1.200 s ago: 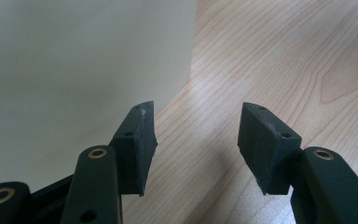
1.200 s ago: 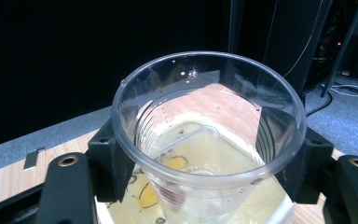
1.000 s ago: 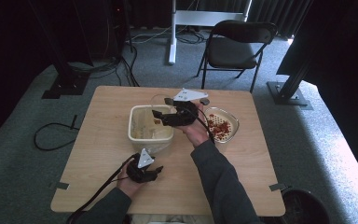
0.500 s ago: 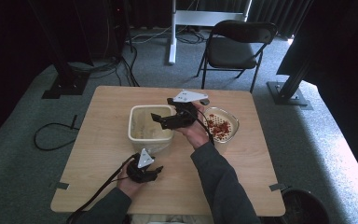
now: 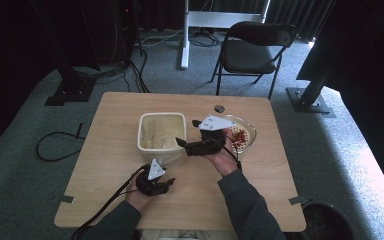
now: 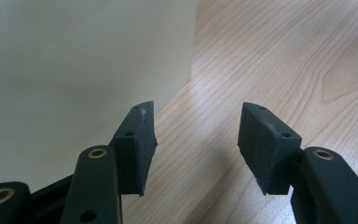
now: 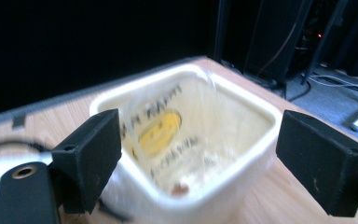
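High view, one cream tub [image 5: 162,131], one bowl [image 5: 245,131], two grippers, left gripper [image 5: 166,184] jaws parted, right gripper [image 5: 181,142] jaws just narrowing, empty.

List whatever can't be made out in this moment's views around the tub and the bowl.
- Cream tub, right gripper view: motion blur smears the print and the small bits inside.
- Tub, left gripper view: its wall runs off the frame; rim and contents hidden.
- Glass bowl, high view: red contents too small to identify; right gripper and hand cover its near side.

Folding chair [image 5: 254,50] behind wooden table [image 5: 110,150]; black cable [image 5: 55,145] on grey carpet.
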### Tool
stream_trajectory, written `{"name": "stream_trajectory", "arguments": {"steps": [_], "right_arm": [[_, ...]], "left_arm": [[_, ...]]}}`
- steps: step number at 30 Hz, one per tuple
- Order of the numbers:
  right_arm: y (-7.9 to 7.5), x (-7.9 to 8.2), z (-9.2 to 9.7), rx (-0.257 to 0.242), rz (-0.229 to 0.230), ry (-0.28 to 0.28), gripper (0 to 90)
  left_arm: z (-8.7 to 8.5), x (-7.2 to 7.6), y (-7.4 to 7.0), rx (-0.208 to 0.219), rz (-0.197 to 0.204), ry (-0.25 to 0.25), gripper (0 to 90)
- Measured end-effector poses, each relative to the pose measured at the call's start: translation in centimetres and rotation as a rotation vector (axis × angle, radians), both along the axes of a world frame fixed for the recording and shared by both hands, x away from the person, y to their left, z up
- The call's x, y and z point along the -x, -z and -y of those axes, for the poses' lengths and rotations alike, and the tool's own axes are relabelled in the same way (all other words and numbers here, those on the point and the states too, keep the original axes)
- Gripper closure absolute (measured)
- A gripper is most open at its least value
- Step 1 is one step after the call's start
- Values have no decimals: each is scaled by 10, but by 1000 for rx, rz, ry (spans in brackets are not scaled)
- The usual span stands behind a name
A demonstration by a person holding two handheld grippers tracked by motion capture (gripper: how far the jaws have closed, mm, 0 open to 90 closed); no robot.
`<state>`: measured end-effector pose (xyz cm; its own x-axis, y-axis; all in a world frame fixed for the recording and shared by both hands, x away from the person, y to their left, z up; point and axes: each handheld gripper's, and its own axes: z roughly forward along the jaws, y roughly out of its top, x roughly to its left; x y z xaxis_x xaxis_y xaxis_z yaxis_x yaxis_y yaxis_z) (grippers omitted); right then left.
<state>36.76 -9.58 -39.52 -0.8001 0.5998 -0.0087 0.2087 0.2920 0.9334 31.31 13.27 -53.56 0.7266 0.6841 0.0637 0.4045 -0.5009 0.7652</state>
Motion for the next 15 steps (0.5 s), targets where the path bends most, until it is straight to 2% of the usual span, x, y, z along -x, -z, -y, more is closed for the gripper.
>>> {"name": "stream_trajectory", "arguments": {"steps": [1,2,3,7,9,11,15], "right_arm": [[0,0,0,0,0,0,138],[11,8,4,25,2,13,145],[11,8,4,25,2,13,145],[28,20,12,45,-6,25,156],[43,25,15,57,-29,38,170],[48,26,15,65,-39,44,170],[75,25,16,98,-116,71,170]], "left_arm": [[0,0,0,1,-2,0,469],[0,0,0,1,-3,2,469],[0,0,0,5,-1,-1,469],[0,0,1,4,0,-1,469],[0,0,1,2,-3,0,469],[0,0,1,-1,-4,1,469],[0,-1,1,-5,-3,-1,469]]}}
